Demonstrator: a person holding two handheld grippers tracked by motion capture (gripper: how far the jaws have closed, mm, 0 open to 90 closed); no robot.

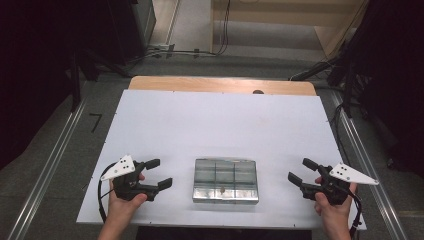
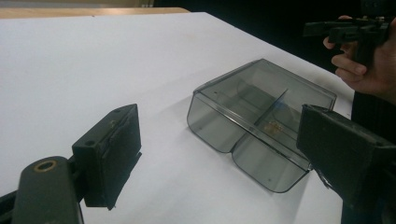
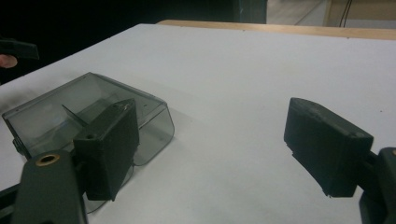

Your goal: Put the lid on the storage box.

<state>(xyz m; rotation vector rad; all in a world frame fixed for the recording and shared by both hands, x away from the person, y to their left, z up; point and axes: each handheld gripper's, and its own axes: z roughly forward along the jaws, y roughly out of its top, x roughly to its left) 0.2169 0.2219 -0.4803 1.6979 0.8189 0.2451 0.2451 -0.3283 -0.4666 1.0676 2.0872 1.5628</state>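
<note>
The clear compartment box [image 1: 225,180] lies closed on the white surface [image 1: 210,125] between the two hands, near the front edge, with a small brownish item visible inside. The left gripper [image 1: 161,174] and the right gripper [image 1: 302,171] stand apart from it on either side, jaws spread and holding nothing. To take it well, I think both should approach level and evenly, gripping the short sides together so the box does not slide or tilt.

The right gripper [image 3: 212,149] holds its two black jaws wide apart with nothing between them; a smoky clear plastic compartment box [image 3: 70,107] lies on the white table [image 3: 243,74], behind the left jaw. Far left, a fingertip and another black jaw edge into view.
</note>
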